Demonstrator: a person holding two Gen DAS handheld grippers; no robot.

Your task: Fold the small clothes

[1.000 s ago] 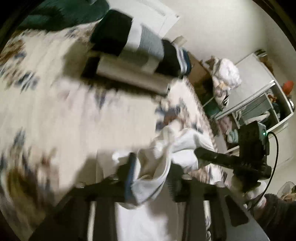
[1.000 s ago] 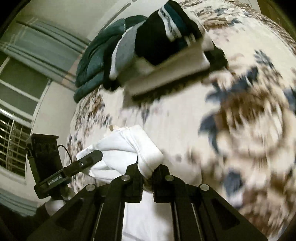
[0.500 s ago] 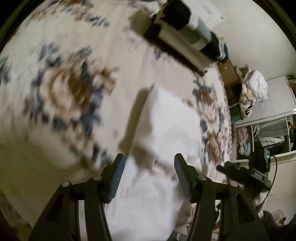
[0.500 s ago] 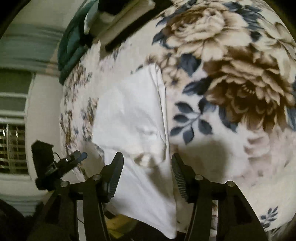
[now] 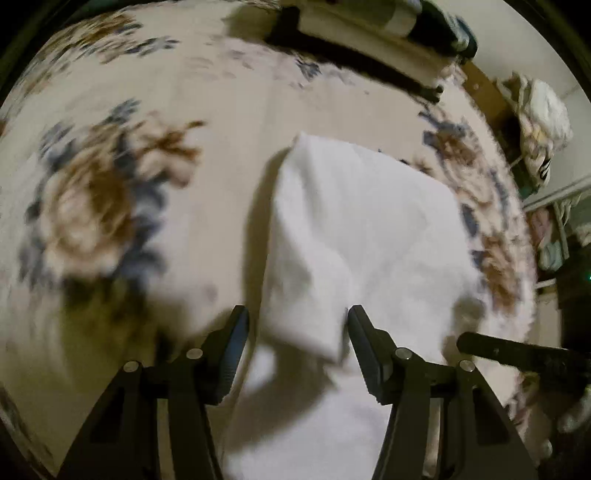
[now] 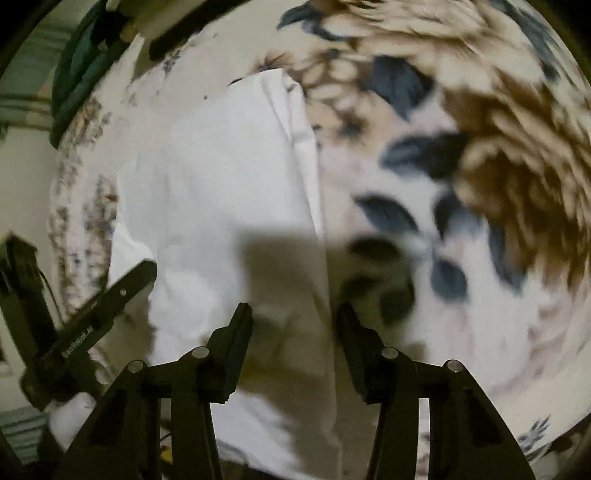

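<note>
A white garment (image 5: pixel 365 229) lies folded over on the floral bedspread (image 5: pixel 110 206); it also shows in the right wrist view (image 6: pixel 221 177). My left gripper (image 5: pixel 297 332) is open, hovering over the garment's near left edge with a fold of cloth between the jaws but not clamped. My right gripper (image 6: pixel 295 328) is open over the garment's right edge. The other gripper's finger shows at the right of the left wrist view (image 5: pixel 517 354) and at the left of the right wrist view (image 6: pixel 110 299).
A stack of folded dark and grey clothes (image 5: pixel 388 26) sits at the far side of the bed. A green blanket (image 6: pixel 81 70) lies beyond it. A pile of laundry (image 5: pixel 539 122) and shelves (image 5: pixel 561 229) stand past the bed's right edge.
Both grippers let go of the white garment after carrying its edge over, opened, and now hover lower over the folded cloth.
</note>
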